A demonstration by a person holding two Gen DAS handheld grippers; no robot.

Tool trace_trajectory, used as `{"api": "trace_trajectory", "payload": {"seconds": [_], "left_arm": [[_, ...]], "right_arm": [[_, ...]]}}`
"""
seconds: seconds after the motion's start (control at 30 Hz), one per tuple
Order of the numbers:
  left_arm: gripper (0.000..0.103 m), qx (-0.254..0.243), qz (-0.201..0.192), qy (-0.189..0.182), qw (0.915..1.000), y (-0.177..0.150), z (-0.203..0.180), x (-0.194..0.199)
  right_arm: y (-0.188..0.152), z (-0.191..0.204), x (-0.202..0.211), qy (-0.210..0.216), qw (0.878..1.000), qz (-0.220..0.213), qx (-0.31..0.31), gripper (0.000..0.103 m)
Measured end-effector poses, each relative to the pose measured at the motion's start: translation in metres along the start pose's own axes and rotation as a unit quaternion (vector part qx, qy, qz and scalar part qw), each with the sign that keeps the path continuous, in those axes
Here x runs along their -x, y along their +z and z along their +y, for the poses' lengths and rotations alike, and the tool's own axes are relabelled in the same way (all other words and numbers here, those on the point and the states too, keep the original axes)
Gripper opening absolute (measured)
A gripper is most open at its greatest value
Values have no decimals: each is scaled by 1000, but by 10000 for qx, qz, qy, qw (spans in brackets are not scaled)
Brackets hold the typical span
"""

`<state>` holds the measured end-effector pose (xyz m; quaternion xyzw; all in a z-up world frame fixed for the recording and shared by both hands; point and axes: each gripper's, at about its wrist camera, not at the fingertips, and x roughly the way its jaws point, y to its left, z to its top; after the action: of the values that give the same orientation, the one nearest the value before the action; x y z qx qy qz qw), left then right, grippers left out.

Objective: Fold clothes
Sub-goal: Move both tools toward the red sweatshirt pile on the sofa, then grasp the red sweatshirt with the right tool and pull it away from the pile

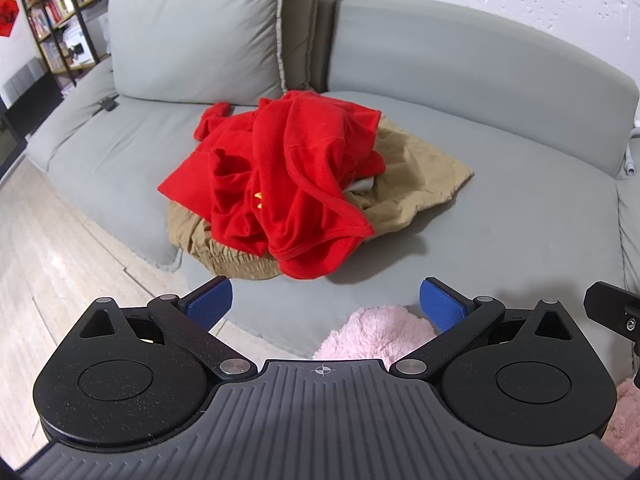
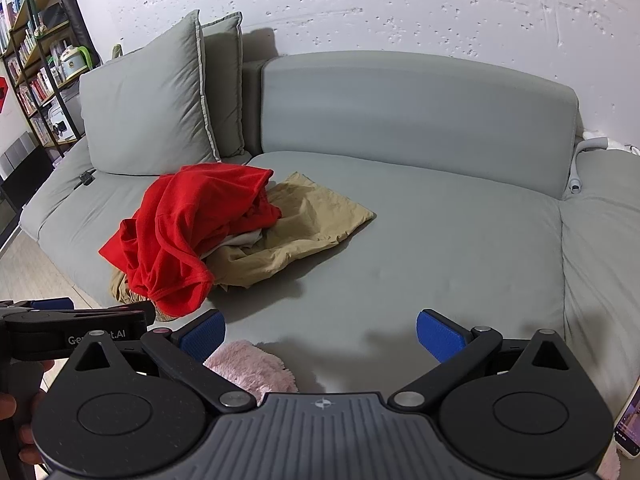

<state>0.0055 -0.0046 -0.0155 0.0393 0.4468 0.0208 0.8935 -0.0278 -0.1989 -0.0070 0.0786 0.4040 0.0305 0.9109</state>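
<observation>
I see the crumpled bright red fleece garment (image 1: 280,184) heaped on the seat of the grey fabric sofa (image 1: 500,216), lying on top of a rumpled tan cotton garment (image 1: 420,176) that spreads out to its right and peeks from under its near edge; a bit of pale white cloth (image 2: 244,240) shows between the two. The pile sits toward the sofa's front edge, left of the seat's middle in my right wrist view. My left gripper (image 1: 324,304) hangs in front of the pile with its blue-padded fingers (image 1: 212,300) spread wide, holding nothing — the red garment is near but not touched. My right gripper (image 2: 320,334) is likewise spread apart and empty, pointed at bare seat to the right of the clothes. A fluffy pink fabric (image 2: 252,368) lies just below both grippers at the sofa's near edge. Behind the pile a large grey back cushion (image 2: 144,112) leans upright. Further left stands a dark metal shelf (image 1: 52,20) filled with books — beside it pale wood flooring (image 1: 48,264). The white textured wall (image 2: 400,8) rises behind the sofa
</observation>
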Motion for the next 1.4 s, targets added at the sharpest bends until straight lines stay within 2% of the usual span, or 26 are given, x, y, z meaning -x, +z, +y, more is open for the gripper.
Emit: {"api": "trace_trajectory", "payload": {"seconds": [0.27,0.47,0.6,0.7,0.8,0.87,0.93,1.0,1.07,1.13,1.23,1.33,1.4], "left_arm": [[102,21,-9,46,10000,1,4,-4],[102,222,-40,130,9997,0,23,-18],[102,371,-175,102,9991,0,47,-29],[91,488,-181,46,9986,1,64,-39],[82,577,-111,-7,9983,4,75,-51],[68,682,-55,-178,9975,6,86,-62],[61,775,19,-229,9967,9,94,-74],[60,792,46,-208,9966,10,98,-85],[59,772,71,-229,9967,11,100,-94],[60,806,72,-222,9965,11,102,-104],[61,746,-6,-224,9970,10,103,-115],[60,705,100,-203,9973,11,105,-124],[60,702,221,-121,9972,11,106,-129]], "right_arm": [[1,1,0,23,10000,-60,67,102],[8,22,-17,38,9960,-504,735,102],[15,36,-35,245,9935,-563,960,102],[21,50,-51,484,9921,-516,1035,102],[28,67,-76,1093,9872,-377,1094,103],[31,75,-87,1273,9847,-340,1138,103],[33,81,-94,1354,9834,-355,1152,101],[38,91,-116,1467,9812,-278,1221,93],[40,97,-133,1555,9791,-90,1310,68],[41,102,-150,1645,9764,124,1393,64],[40,109,-163,1729,9715,192,1609,51],[36,120,-179,1767,9624,268,2044,36],[34,126,-190,1773,9571,356,2262,36]]}}
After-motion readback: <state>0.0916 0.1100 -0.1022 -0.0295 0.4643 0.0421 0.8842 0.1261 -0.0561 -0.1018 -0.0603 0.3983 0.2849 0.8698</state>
